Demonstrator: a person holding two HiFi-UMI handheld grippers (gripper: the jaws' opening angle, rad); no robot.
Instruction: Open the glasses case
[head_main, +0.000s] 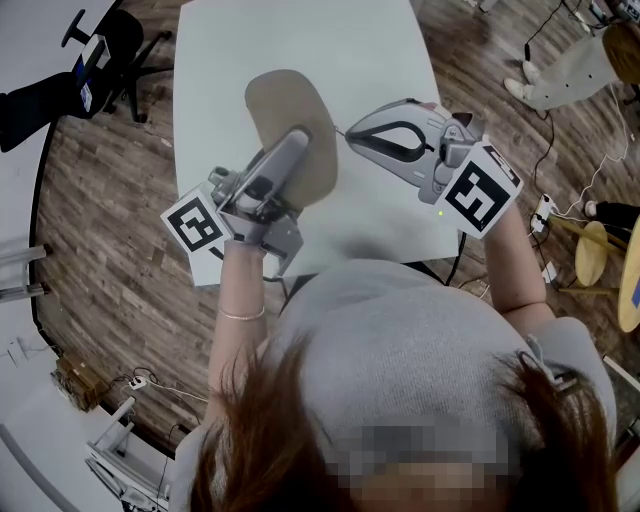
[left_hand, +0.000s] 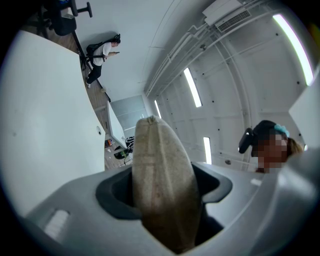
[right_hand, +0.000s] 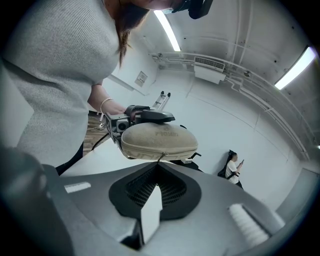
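The left gripper (head_main: 290, 150) is clenched on the case (head_main: 275, 105). It grips the near end, one jaw over the tan shell's broad top face and one under it. In the left gripper view the case fills the gap between the jaws and is seen edge-on, tapering to its far tip. It is held out over the white table (head_main: 220, 60), toward the near side, with its long axis running away from the person. No view shows whether its underside touches the top.

The case is closed, and the zip seam runs unbroken along the side facing the right gripper (head_main: 352, 135). That gripper's jaws are pressed fully together. Their tips sit at the middle of the seam, where a thin pull (right_hand: 160, 157) hangs down from the zip into the point where the jaws meet (it looks nipped there, though it is very small). In the head view the right gripper comes in from the right, its tip just off the case's right edge.

Around the table is a wood-pattern floor (head_main: 100, 250), with a black chair (head_main: 110, 50) at the upper left. Both gripper views catch a second person (right_hand: 232, 167) well away, in a white top, seemingly sitting on the floor.
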